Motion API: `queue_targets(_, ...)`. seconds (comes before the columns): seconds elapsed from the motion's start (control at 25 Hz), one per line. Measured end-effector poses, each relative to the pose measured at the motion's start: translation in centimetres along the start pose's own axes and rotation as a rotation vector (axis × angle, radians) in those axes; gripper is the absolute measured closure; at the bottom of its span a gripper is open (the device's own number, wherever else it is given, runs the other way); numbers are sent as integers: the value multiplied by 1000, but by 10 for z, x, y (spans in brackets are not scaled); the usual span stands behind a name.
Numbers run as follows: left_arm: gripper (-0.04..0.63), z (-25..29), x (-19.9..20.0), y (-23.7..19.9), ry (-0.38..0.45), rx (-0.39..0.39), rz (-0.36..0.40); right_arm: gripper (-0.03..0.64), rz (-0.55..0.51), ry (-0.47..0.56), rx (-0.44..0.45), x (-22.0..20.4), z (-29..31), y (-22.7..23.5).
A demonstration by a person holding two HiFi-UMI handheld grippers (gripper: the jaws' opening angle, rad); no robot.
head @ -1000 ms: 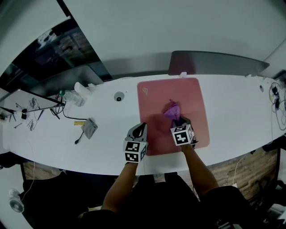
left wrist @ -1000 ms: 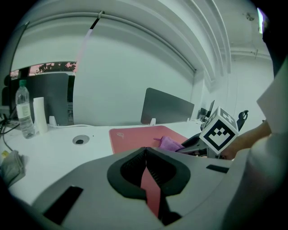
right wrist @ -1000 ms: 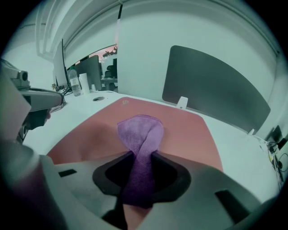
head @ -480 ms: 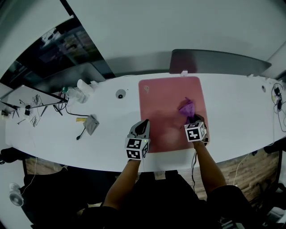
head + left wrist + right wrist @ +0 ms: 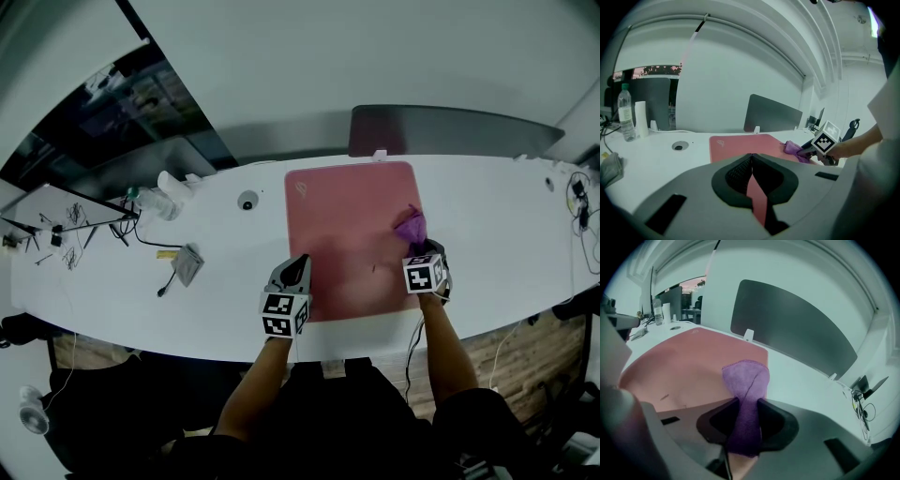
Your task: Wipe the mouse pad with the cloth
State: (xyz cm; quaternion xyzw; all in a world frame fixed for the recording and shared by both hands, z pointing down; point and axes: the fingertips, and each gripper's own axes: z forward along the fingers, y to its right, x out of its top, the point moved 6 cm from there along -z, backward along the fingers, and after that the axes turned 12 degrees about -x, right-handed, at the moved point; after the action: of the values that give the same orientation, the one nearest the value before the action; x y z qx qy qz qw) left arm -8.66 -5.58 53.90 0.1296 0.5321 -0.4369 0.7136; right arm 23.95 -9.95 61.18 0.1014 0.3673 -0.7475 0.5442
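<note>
Near edge of bench (image 5: 487, 216): both grippers are held over the near part of the mouse pad (image 5: 347, 234).

Left gripper (image 5: 297, 269): at the pad's near-left corner, with the tips pointing toward the far edge. Its own view shows the jaws closed together with nothing between them and the pink pad surface below. Whether the tips touch the pad cannot be told.

Right gripper (image 5: 415, 248): at the pad's right edge, roughly halfway along its depth. The jaws are clamped on the purple cloth (image 5: 409, 226). In the right gripper view the cloth (image 5: 747, 380) runs through the gap between the jaws, and its free end bunches out ahead onto the pad (image 5: 693, 362), just inside the right edge.

Pad: pink rectangle, its long side running near to far at the middle of the bench. It has a faint logo at the far-left corner.

Left part of bench: a small grey folded item (image 5: 190, 265) with a dark cable beside it. Further back, a round hole (image 5: 248, 201) lies just left of the pad. A clear bottle (image 5: 627, 112) stands upright toward the far-left end.

Far edge: a dark grey divider panel (image 5: 450, 131) stands behind the pad.
</note>
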Motion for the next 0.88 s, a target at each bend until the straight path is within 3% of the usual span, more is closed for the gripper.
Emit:
queue_targets(0.28, 574, -6, -8, -3, -14, 19, -3, 488, 12, 14, -15, 0, 2, 9)
queue_targets(0.44, 573, -7, -15, -7, -30, 35, -15, 488, 54, 103, -5, 14, -16, 5)
queue_targets(0.64, 574, -10, -14, -12, -22, 48, -17, 486, 62, 191, 83, 34, -49, -21)
queue_targets(0.88, 574, -25, -25, -22, -39, 84, -37, 485, 76, 212, 236, 41, -82, -78)
